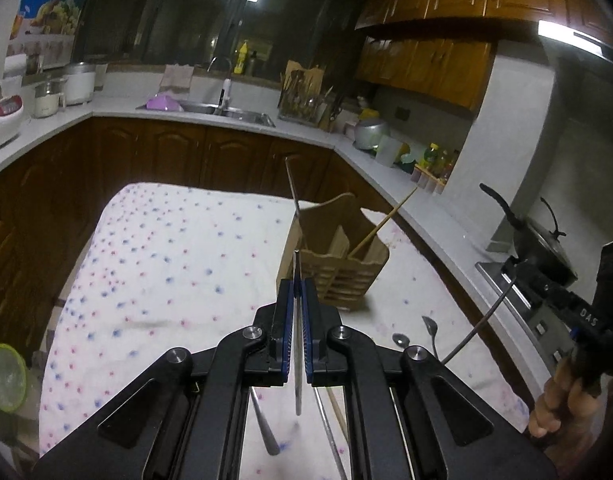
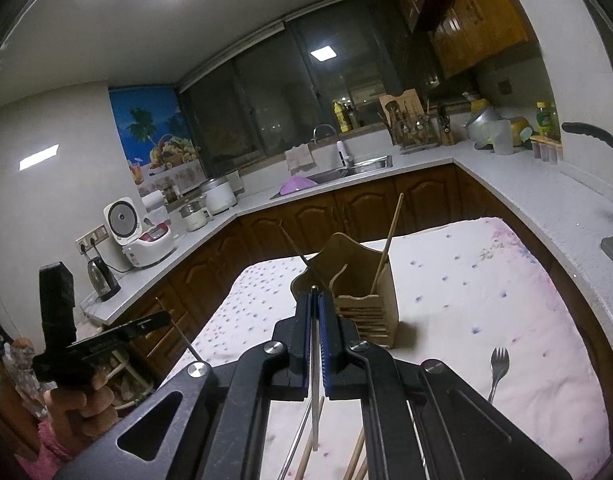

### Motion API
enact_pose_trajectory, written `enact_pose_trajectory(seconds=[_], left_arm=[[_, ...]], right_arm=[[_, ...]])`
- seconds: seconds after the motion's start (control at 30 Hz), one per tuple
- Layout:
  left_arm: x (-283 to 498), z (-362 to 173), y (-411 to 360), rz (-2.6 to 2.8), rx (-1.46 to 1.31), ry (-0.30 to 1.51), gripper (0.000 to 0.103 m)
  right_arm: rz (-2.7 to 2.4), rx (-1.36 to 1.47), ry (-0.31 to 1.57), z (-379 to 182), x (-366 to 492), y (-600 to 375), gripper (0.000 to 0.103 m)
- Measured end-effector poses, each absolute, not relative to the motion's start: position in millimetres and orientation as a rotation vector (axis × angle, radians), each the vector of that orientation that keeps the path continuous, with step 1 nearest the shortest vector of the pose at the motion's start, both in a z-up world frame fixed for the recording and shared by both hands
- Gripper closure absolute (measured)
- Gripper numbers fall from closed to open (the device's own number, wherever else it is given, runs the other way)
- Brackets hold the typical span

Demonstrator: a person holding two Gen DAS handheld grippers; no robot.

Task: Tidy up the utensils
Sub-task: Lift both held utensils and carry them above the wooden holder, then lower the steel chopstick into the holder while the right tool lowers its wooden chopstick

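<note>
Left tongs [image 1: 297, 280]: clamped on a thin metal chopstick [image 1: 292, 188], tip rising ahead.
Right tongs [image 2: 315, 300]: closed on a second metal chopstick [image 2: 315, 360], held along the jaws.
Step in hand: likely carrying both to the wooden utensil holder [image 1: 348, 262], just ahead of each pair of tongs.
Next move: tilt a tip down over an open slot, lower, release.
Holder contents: one wooden chopstick [image 1: 382, 224], leaning.
Desk [image 1: 166, 248]: spoons [image 1: 401, 340] and fork [image 2: 499, 364] beside the tongs, more chopsticks beneath.
</note>
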State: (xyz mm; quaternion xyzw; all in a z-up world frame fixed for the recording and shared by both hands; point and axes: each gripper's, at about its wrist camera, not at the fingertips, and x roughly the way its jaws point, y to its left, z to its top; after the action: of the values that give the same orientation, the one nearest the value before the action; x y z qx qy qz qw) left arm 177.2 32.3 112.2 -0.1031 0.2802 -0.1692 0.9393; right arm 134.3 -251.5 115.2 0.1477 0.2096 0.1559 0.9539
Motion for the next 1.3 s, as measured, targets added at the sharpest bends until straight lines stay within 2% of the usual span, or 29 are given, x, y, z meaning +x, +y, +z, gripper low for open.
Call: enact_pose_trajectory(seconds=[0.47, 0.93, 1.1, 1.3], left_arm=[[203, 146, 22, -0.362, -0.207, 0.468, 0.1], [274, 199, 3, -0.351, -0.225, 0.316, 0.1], [308, 193, -3, -0.321, -0.254, 0.313, 0.1], [344, 152, -9, -0.272, -0.284, 0.354, 0.1]], right_arm=[[0.283, 0.298, 0.395, 127, 167, -259, 0.099], [0.232, 0.313, 0.267, 177, 243, -273, 0.099], [0.201, 0.313, 0.235, 180, 267, -278, 0.099], [0.169, 0.323, 0.246, 153, 288, -277, 0.099]])
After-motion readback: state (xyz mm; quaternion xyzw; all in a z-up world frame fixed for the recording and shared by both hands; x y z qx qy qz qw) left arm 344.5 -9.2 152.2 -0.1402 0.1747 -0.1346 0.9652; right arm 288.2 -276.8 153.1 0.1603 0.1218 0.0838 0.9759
